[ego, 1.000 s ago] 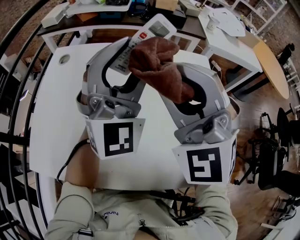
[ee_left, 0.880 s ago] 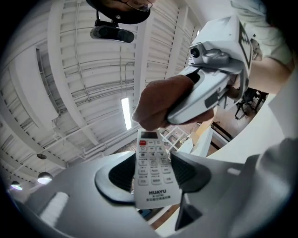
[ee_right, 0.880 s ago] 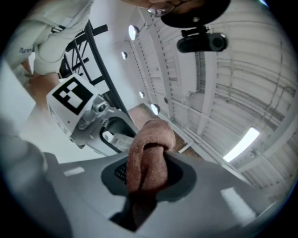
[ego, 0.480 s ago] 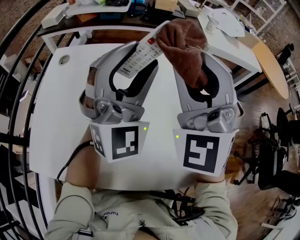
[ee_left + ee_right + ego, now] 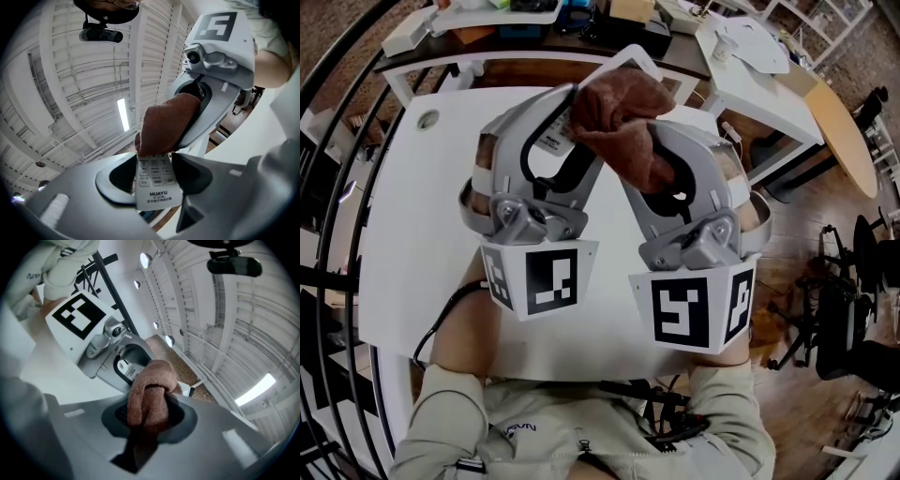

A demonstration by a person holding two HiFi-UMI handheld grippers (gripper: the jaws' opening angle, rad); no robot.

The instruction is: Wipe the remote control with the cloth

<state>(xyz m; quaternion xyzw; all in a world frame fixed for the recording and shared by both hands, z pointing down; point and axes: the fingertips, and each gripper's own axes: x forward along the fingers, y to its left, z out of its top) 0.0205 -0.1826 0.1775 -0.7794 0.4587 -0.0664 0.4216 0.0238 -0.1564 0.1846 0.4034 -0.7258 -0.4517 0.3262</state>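
The left tool [image 5: 570, 120] pinches the lower end of a slim white plastic remote control [image 5: 157, 187] with pale grey buttons and holds it raised above the white table [image 5: 403, 244]. The right tool [image 5: 146, 422] is clamped on a bunched rust-brown terry cloth [image 5: 623, 112]. The cloth's bulging fold lies against the remote's upper face and covers most of its buttons. The two tools sit close together, side by side.

Bright, even indoor light lay on the white counter [image 5: 412, 234] in the head view, with only faint shadows. Each gripper view looked up at a ceiling strip light [image 5: 123, 114] that glared white. Their corners vignetted black and their edges bowed. The right gripper [image 5: 145, 420] was blurred near its lens.
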